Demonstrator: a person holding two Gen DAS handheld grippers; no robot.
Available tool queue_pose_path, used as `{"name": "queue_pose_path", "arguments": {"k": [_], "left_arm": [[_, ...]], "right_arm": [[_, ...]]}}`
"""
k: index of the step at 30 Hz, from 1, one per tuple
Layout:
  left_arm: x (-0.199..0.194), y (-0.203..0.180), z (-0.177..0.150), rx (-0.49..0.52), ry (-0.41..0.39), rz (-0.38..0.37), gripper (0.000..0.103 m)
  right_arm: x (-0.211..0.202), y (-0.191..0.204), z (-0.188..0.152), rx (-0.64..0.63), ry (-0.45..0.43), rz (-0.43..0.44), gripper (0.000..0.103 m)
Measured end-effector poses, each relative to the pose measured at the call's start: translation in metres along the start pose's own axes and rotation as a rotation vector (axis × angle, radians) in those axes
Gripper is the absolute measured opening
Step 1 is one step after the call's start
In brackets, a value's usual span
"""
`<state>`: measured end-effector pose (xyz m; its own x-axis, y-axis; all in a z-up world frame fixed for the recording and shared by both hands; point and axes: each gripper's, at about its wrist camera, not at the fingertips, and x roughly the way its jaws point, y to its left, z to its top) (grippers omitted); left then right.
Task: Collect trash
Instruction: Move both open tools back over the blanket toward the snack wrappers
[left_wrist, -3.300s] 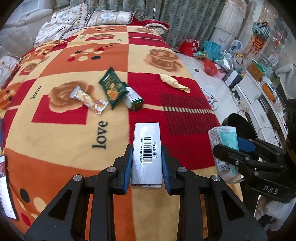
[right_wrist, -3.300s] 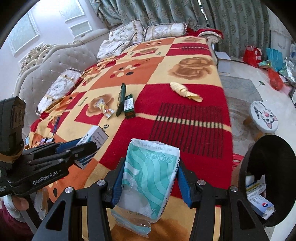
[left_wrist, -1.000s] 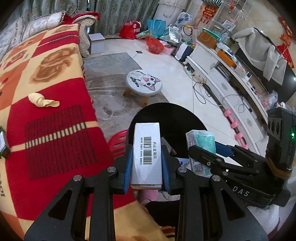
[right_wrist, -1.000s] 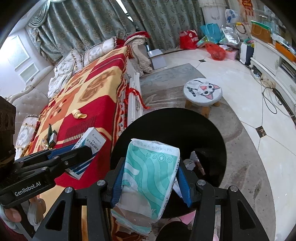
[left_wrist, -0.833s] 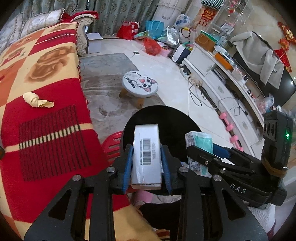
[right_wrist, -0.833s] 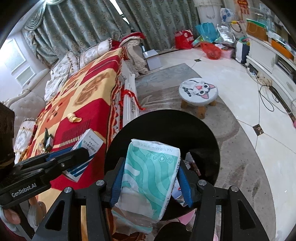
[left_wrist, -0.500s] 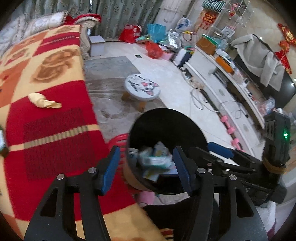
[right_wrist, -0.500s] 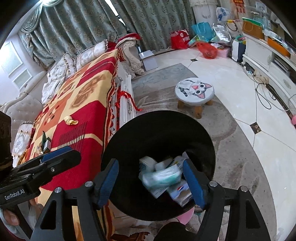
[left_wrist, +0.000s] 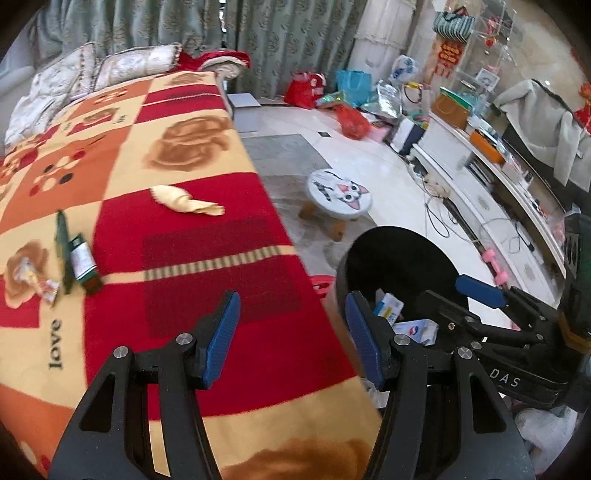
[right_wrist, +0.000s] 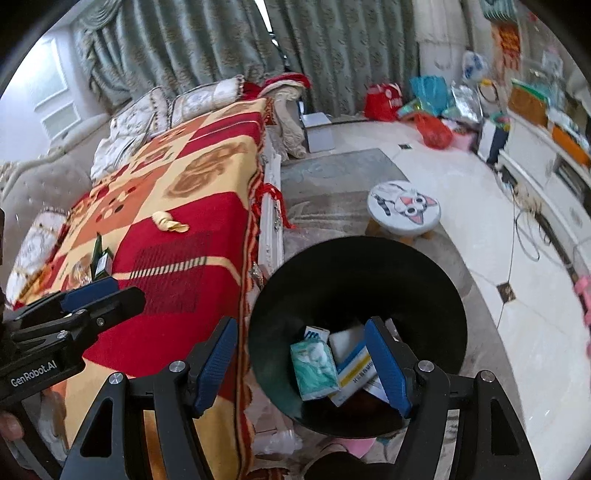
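Both grippers hung empty, their fingers spread wide with nothing between the blue pads. The left gripper (left_wrist: 291, 332) pointed over the near right edge of the bed (left_wrist: 207, 295), while the right gripper (right_wrist: 303, 365) sat directly above the black bin (right_wrist: 354, 266), which stood on the floor just beside the bed's right side.

Inside the bin lay the collected trash: a teal tissue pack (right_wrist: 314, 365), a white box with a yellow and blue band (right_wrist: 351, 365) touching it, and more small cartons whose details were hard to read.

On the bed's patterned blanket, trash was left to collect. A crumpled beige wrapper (left_wrist: 184, 201) lay on a red square toward the middle of the bed. Farther left sat a cluster: a green packet (left_wrist: 62, 251) standing on edge, a small green box (left_wrist: 83, 264) touching it, and a shiny candy wrapper (left_wrist: 35, 278) just beside them at the far left.

Judging from this, a drop into the bin was complete and the step in hand was turning toward the bed for another round. The next move would likely call for reaching left across the blanket, with fingers kept open. The beige wrapper looked soft and flat, so it would need a low pinch close to the fabric without catching the blanket.
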<state>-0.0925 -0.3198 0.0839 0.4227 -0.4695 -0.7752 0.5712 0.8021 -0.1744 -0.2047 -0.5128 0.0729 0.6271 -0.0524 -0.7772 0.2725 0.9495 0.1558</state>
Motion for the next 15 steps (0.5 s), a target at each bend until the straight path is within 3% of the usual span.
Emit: {"name": "queue_pose_path", "arguments": {"k": [15], "left_arm": [[-0.037,0.061,-0.019,-0.078,-0.058,0.067,0.058]], "right_arm": [[0.004,0.075,0.011,-0.143,-0.011,-0.052,0.069]]}}
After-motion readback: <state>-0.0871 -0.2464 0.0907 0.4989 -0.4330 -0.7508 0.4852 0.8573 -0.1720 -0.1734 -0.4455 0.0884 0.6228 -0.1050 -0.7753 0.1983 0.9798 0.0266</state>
